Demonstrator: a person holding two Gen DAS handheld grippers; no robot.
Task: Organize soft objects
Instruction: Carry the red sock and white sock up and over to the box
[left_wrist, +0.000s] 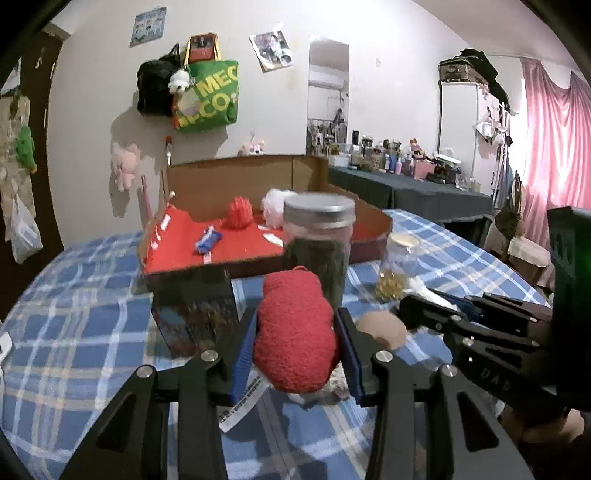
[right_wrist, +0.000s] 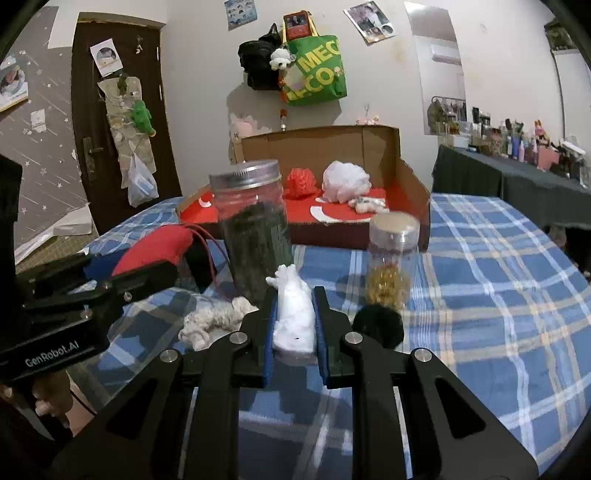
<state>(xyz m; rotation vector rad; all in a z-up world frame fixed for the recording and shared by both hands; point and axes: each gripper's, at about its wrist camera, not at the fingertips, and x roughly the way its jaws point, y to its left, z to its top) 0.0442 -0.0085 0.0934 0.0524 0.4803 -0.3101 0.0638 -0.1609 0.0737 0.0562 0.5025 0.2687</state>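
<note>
My left gripper (left_wrist: 297, 332) is shut on a red fuzzy plush (left_wrist: 295, 332) with a white tag, held above the checked tablecloth. My right gripper (right_wrist: 295, 319) is shut on a small white plush (right_wrist: 295, 317). An open cardboard box with a red floor (right_wrist: 340, 214) stands behind; a red pompom (right_wrist: 301, 182), a white mesh puff (right_wrist: 345, 181) and a small white toy (right_wrist: 367, 205) lie in it. A white knitted toy (right_wrist: 214, 319) and a black pompom (right_wrist: 378, 325) lie on the cloth. A tan puff (left_wrist: 382, 328) lies beside my left fingers.
A tall jar with a metal lid (right_wrist: 253, 229) holding dark stuff and a smaller jar of yellow beads (right_wrist: 391, 258) stand between the grippers and the box. A dark box (left_wrist: 195, 306) stands at front left. The left gripper shows in the right wrist view (right_wrist: 110, 280).
</note>
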